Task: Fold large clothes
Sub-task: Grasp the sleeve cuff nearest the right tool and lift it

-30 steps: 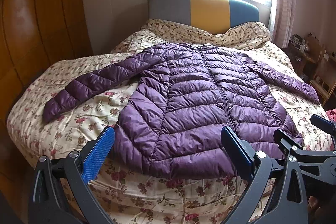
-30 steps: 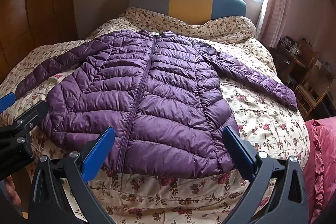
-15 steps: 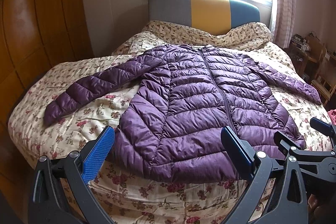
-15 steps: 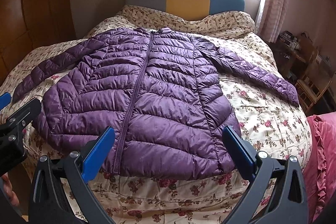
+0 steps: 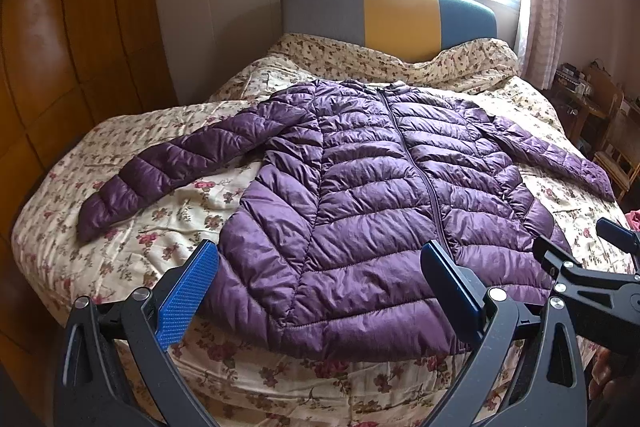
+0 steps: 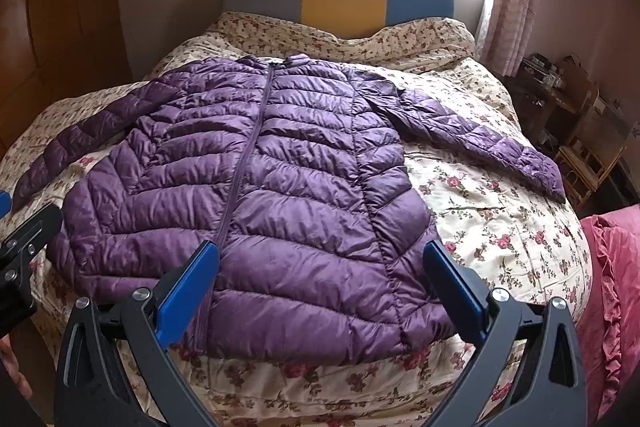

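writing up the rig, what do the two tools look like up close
Both match: the left tool and right tool each have two curved matte black arms with triangular cut-outs and silver screw heads. Each ends in flat blue pads, finely ribbed on the inner face. No cables, markings or sleeves show.

Bed w/ cream floral-print quilt [image 5: 168, 239] [image 6: 492, 211], padded headboard in grey/yellow/teal [image 5: 400, 13] at 12 o'clock. Flat on quilt, zipped, front up: purple quilted puffer jacket [image 5: 360, 195] [image 6: 288, 187], collar twd 12, hem at 6, sleeves spread twd 9 and 3.
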